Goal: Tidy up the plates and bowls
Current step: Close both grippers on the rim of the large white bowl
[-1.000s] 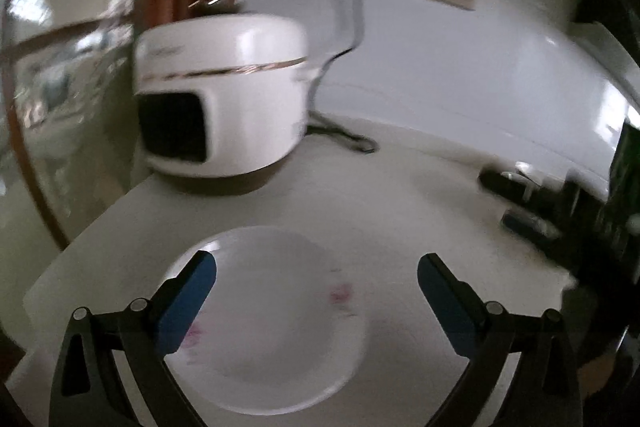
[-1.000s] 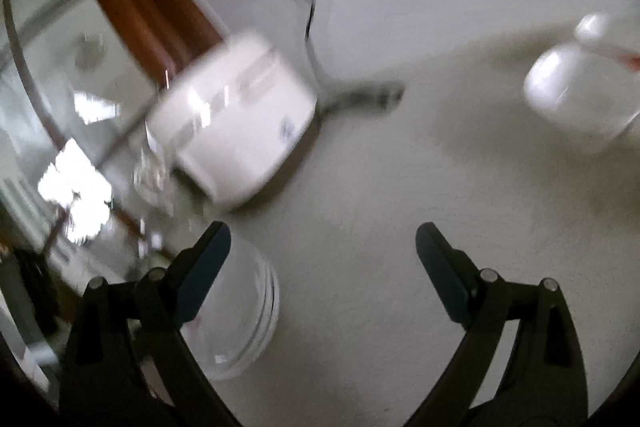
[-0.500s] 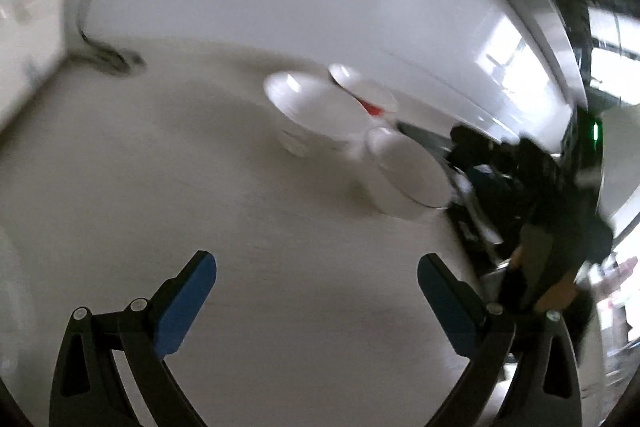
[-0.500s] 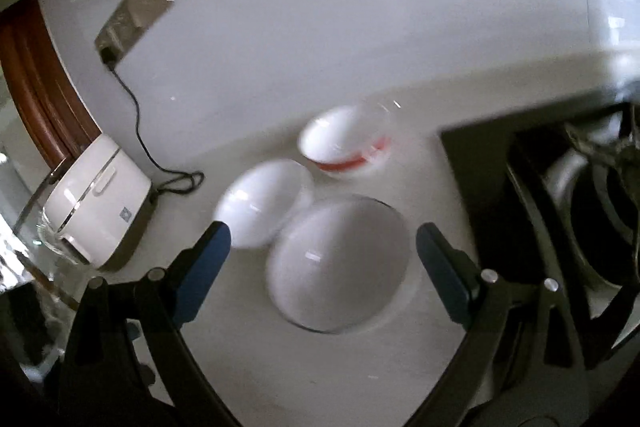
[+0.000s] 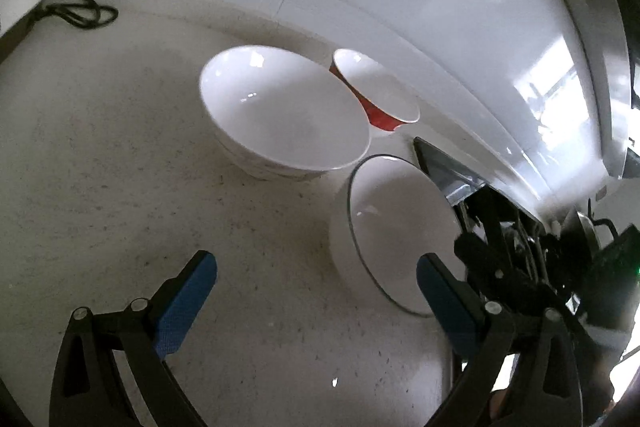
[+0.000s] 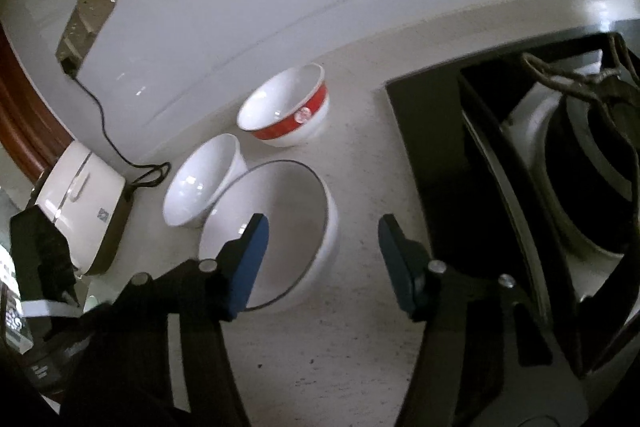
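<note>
Change: both grippers have swung away from the plate and rice cooker to three bowls on the counter (image 5: 120, 187).
Right gripper (image 6: 320, 247): jaws closing, astride the dark-rimmed bowl (image 6: 280, 211) wall, not yet gripping.
Left gripper (image 5: 316, 279): closing slightly, empty, bowl just right.
Hidden: whether the pads touch the rim.

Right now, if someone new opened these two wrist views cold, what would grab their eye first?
Three bowls clustered on the pale counter by the wall: a red-banded bowl at the back, a plain white bowl beside it, and a dark-rimmed bowl nearest. The right hand-held gripper is closing astride that nearest bowl's rim, pads not yet pressing. To its right gapes a black stove top.
</note>
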`<state>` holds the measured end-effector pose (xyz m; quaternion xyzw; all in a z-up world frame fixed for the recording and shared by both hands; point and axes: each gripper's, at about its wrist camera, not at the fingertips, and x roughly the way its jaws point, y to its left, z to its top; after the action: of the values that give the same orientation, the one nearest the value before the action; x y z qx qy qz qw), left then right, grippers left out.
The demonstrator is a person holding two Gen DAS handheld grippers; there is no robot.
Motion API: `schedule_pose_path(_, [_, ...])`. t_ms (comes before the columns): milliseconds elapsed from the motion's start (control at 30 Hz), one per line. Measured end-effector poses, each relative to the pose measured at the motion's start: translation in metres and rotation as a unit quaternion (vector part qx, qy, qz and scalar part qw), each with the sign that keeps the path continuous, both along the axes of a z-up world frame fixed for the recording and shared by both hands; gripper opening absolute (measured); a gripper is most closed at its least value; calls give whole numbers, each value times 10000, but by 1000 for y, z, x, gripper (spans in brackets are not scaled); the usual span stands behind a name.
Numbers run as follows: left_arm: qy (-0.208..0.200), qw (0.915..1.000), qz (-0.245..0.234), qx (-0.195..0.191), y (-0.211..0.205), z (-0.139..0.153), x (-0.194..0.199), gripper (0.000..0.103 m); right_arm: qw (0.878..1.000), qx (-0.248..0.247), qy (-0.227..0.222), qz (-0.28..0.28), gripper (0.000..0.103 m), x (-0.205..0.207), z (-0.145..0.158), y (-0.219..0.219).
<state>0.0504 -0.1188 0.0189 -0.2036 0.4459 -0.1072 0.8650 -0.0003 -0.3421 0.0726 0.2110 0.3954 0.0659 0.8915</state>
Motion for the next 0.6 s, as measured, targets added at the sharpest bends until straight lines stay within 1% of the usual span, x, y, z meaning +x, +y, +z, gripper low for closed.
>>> schedule_pose_path(67, [0, 9999, 62, 88, 0, -1, 3, 88, 10000, 47, 45, -23, 54, 1, -3, -1])
schedule_pose_path(133, [-35, 9996, 187, 201, 0, 0, 7, 85, 9999, 67, 93, -12, 54, 4, -9, 1])
schedule_pose_path(167, [-44, 9995, 244, 195, 2, -1, 9, 84, 9999, 68, 113, -2, 54, 4, -10, 2])
schedule_pose_path(233, [-24, 9995, 279, 138, 3, -4, 13, 77, 9998, 31, 195, -1, 54, 10, -17, 7])
schedule_pose_path(300, [3, 9997, 245, 65, 2, -7, 17, 61, 9999, 6, 170, 3, 52, 13, -19, 10])
schedule_pose_path(333, [2, 9997, 218, 61, 1, -9, 18, 60, 9999, 1, 141, 34, 51, 13, -19, 13])
schedule_pose_path(400, [-64, 9997, 178, 140, -4, -10, 19, 59, 9999, -7, 113, 31, 44, 13, -19, 14])
schedule_pose_path(433, [-89, 9997, 155, 166, -5, -9, 18, 58, 9999, -23, 111, 13, 43, 13, -19, 14])
schedule_pose_path(500, [-147, 9998, -4, 100, -7, -10, 18, 51, 9998, -29, 169, -27, 39, 13, -21, 14])
schedule_pose_path(567, [-178, 9998, -59, 97, -10, -9, 22, 47, 9997, 68, 231, -33, 35, 14, -23, 14])
schedule_pose_path(600, [-213, 9997, -99, 120, -11, -8, 22, 44, 9996, 150, 221, -11, 30, 14, -24, 13])
